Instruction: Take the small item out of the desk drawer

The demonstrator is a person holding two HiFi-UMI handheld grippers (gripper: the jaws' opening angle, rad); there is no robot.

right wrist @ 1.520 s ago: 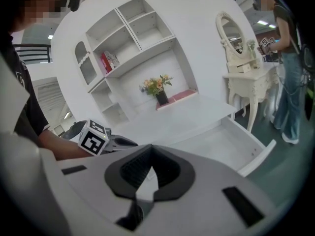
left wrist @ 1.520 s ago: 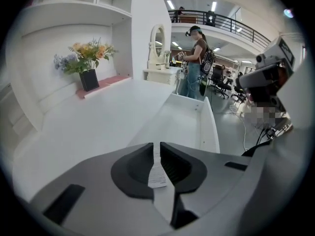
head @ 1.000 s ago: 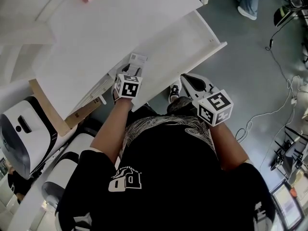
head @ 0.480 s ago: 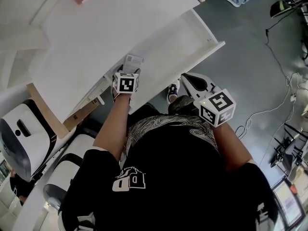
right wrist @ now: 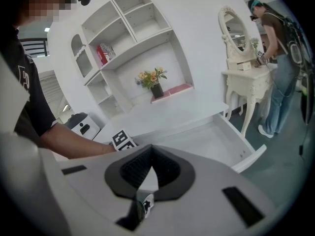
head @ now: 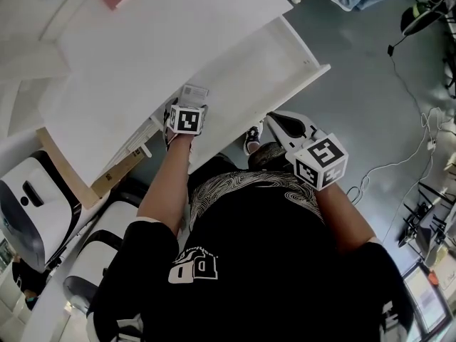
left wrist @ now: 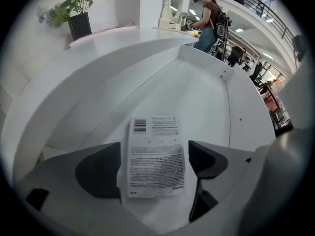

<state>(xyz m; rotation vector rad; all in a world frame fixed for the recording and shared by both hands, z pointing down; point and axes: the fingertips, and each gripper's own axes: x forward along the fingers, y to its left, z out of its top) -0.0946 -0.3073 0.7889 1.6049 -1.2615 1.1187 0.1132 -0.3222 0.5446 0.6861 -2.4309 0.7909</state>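
The small item is a flat white packet (left wrist: 156, 154) with a barcode label, lying on the floor of the open white desk drawer (left wrist: 231, 107). My left gripper (left wrist: 155, 163) points steeply down over it. Its jaws have just been opening and now stand wide on either side of the packet, with neither pad pressing on it. In the head view the packet (head: 194, 91) shows just beyond the left gripper (head: 187, 105), at the drawer's (head: 313, 66) left end. My right gripper (head: 279, 122) hovers off the drawer's front edge, and its fingertips (right wrist: 149, 154) meet with nothing between them.
The white desk top (head: 142, 48) carries a vase of flowers (left wrist: 78, 23) at the back. A cardboard piece (head: 107, 180) and a white machine (head: 28, 205) stand at the left. Cables (head: 420, 148) lie on the grey floor. Another person (right wrist: 280, 58) stands at a vanity far right.
The left gripper has sunk into the drawer over the packet, its marker cube looking smaller. The packet and the right gripper have hardly shifted.
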